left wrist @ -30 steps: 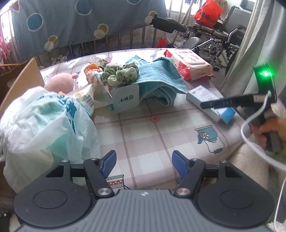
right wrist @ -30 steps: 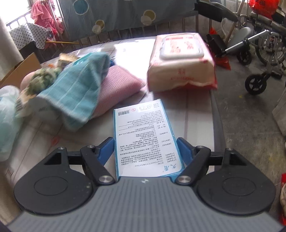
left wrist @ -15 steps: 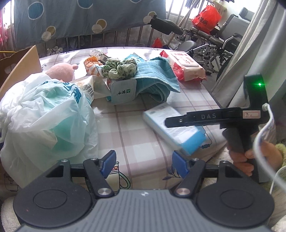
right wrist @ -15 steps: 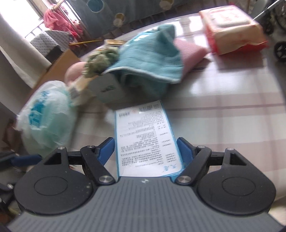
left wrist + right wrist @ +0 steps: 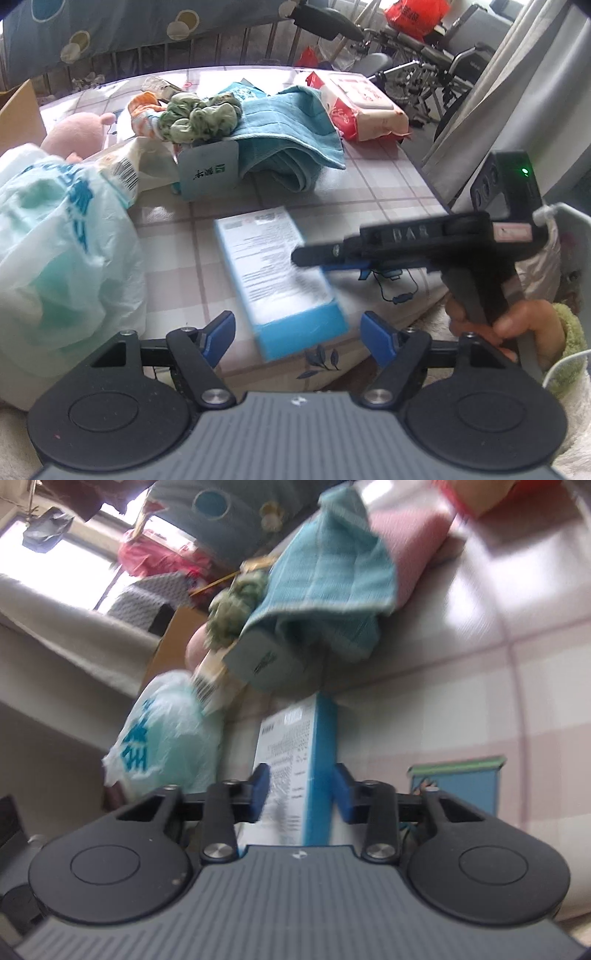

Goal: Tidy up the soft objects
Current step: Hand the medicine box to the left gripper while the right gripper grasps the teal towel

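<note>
A blue and white carton hangs low over the checked tablecloth, just beyond my left gripper. The left jaws are opening and nothing is pressed between them. My right gripper is closing its jaws on the carton, a pad on each side, and the view is rolled. Behind lie a teal towel, a green crumpled cloth and a pink plush toy. A pink towel shows under the teal towel.
A pale plastic bag fills the left. A small pale box stands mid-table and a wet-wipes pack lies far right. A cardboard box is at the far left. A hand holds the right gripper at the table's right edge.
The right gripper carried the carton from the table's right edge to the front middle and rolled. Its jaws narrowed on the carton. The left jaws widened a little.
</note>
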The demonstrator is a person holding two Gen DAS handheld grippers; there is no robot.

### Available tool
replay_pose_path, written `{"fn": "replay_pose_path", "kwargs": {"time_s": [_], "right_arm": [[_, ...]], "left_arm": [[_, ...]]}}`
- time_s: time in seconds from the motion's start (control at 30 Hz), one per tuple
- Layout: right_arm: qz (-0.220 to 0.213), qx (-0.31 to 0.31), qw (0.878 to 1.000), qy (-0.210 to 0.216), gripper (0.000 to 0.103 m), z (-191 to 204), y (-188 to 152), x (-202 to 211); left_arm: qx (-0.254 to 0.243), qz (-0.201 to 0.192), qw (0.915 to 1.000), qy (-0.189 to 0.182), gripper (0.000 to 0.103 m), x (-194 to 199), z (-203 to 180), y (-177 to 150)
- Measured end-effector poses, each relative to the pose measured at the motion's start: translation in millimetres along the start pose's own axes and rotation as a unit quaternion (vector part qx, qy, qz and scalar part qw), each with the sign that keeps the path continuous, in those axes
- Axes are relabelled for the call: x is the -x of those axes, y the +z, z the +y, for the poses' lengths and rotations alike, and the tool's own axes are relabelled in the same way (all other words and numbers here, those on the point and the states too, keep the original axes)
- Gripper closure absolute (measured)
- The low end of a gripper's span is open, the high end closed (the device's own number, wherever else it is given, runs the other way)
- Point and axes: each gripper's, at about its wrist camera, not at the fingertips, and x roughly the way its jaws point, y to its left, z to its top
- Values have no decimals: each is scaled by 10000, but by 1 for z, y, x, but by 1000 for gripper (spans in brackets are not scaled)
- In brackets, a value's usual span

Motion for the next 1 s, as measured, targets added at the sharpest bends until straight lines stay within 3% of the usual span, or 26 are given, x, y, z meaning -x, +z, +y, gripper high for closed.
{"fn": "replay_pose_path", "kwargs": {"time_s": [0.1,0.23,0.33,0.5,0.7,0.77,0.87,1.0], "right_arm": [[142,-40,9988,467,71,-4,-2,2],[-288,89,9977,601,66,-11,3,23],[-587,247,9972,394,48,-14,10,32],[-1104,858,9902,57,32,-2,28,48],[-1489,2009,9672,-456,13,29,64,58],[-1551,2375,9568,-635,1,38,77,53],[-1474,2664,9485,-879,1,41,101,38],[-1066,2771,9475,-1187,1,39,129,5]], "left_arm": [[-25,79,9998,157,21,-12,-5,8],[-48,242,9987,441,16,-32,-11,21],[14,354,9971,670,16,-46,-13,30],[86,588,9935,976,16,-71,-12,39],[129,652,9930,974,19,-84,-5,38],[190,578,9935,963,24,-83,-2,38],[197,522,9936,982,25,-84,2,38],[211,470,9940,969,26,-80,4,37]]}}
